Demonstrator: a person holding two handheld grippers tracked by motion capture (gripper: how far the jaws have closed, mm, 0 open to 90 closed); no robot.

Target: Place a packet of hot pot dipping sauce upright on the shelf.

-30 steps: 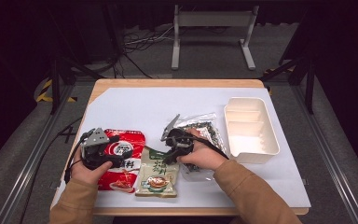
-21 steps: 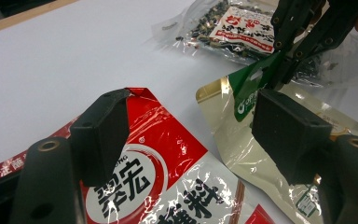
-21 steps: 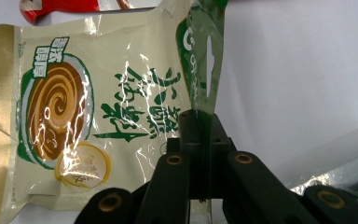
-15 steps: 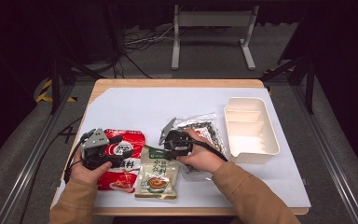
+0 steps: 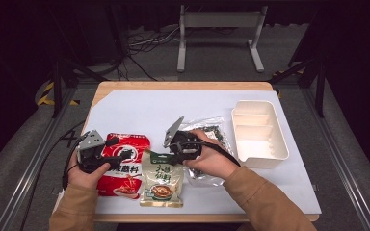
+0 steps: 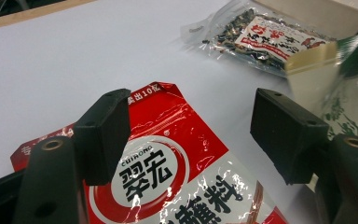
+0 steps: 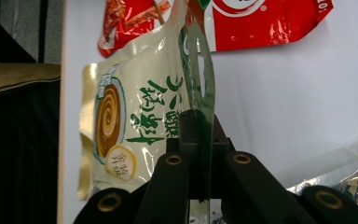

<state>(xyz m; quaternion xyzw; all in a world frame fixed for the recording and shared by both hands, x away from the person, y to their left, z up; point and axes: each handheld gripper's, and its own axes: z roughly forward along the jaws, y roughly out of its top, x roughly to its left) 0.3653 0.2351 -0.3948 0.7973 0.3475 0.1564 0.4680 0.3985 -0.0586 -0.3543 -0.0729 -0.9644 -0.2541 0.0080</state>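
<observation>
Right claw (image 7: 200,140) clamped on the green-cream pouch (image 5: 161,180), its top edge lifted just right of the red pouch (image 5: 125,161). Left claw (image 6: 191,135) wide over the red pouch, gripping nothing. White-covered wooden bench (image 5: 139,110); dark room, grey floor (image 5: 318,96).

This looks like a lab or recording studio rather than a home. A wooden worktop (image 5: 139,86) covered by a white sheet (image 5: 139,113) stands alone on grey carpet (image 5: 212,62), ringed by dark surroundings, with metal rails (image 5: 29,163) alongside, loose black cables (image 5: 139,45) and a grey metal stand (image 5: 219,29) behind it.
</observation>
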